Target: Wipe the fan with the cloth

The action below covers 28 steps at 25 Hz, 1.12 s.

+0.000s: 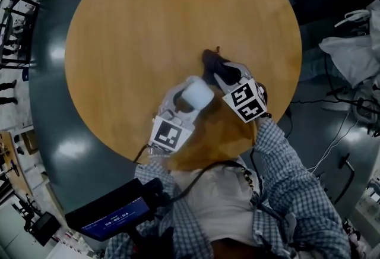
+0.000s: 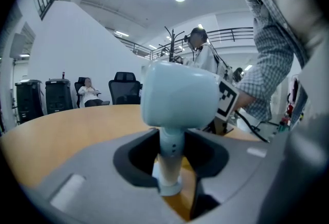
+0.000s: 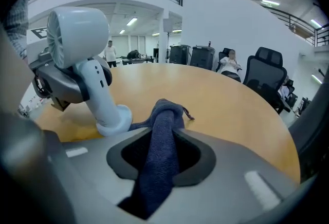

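Note:
A small pale-blue fan [image 1: 196, 93] stands upright on the round wooden table [image 1: 142, 20], close to the near edge. My left gripper [image 1: 178, 110] is shut on the fan's stem [image 2: 170, 148], below the boxy head [image 2: 177, 95]. A dark blue cloth [image 1: 212, 62] lies bunched just beyond the fan, and my right gripper [image 1: 224, 78] is shut on it. In the right gripper view the cloth [image 3: 164, 115] runs up between the jaws of the right gripper [image 3: 162, 161], its far end next to the fan's round base [image 3: 113, 123]. The fan's grille [image 3: 59, 38] faces left there.
The table's far and left parts carry nothing. A dark device with a lit screen [image 1: 113, 214] hangs below my left arm. Cables and white bags [image 1: 356, 53] lie on the floor at right. Office chairs with seated people [image 3: 229, 66] stand beyond the table.

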Available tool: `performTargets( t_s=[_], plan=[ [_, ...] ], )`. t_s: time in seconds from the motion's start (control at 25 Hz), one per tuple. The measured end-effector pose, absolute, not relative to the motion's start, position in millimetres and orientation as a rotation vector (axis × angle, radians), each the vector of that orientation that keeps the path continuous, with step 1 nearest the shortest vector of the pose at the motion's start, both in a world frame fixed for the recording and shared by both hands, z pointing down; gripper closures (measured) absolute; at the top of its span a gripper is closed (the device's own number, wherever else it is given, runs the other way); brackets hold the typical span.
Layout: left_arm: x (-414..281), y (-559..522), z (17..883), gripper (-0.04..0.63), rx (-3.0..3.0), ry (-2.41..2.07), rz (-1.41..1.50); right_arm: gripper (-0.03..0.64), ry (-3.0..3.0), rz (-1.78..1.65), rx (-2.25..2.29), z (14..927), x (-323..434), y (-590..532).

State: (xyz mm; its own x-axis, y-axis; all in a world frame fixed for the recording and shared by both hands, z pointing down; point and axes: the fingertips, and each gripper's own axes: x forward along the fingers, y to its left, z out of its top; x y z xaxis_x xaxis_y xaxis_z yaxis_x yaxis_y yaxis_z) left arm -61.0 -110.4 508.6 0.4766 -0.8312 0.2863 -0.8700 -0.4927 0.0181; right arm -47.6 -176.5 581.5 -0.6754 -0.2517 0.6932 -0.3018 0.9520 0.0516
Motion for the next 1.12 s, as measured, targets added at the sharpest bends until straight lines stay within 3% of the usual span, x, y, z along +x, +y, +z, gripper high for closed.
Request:
performTargets(
  t_s=[0.36,0.6,0.84,1.12],
  plan=[
    [-68.4,-116.9,514.9,0.456,2.589,-1.469,0.337,0.525,-2.584,0.216,0.615,518.8,-31.9,-188.5],
    [-71.6,-118.2,436.5,0.456,2.638,-1.511,0.272,0.526,-2.875,0.152,0.706,347.5,-29.7,-185.9],
    [-64.9,-105.5,387.0,0.457,2.707,-1.578,0.215,0.526,-3.142,0.068,0.457,222.4,-50.1,-124.2],
    [-65.4,-105.2,347.2,0.456,2.747,-1.576,0.137,0.526,-3.155,0.349,0.329,236.6,-79.4,-117.5]
  ],
)
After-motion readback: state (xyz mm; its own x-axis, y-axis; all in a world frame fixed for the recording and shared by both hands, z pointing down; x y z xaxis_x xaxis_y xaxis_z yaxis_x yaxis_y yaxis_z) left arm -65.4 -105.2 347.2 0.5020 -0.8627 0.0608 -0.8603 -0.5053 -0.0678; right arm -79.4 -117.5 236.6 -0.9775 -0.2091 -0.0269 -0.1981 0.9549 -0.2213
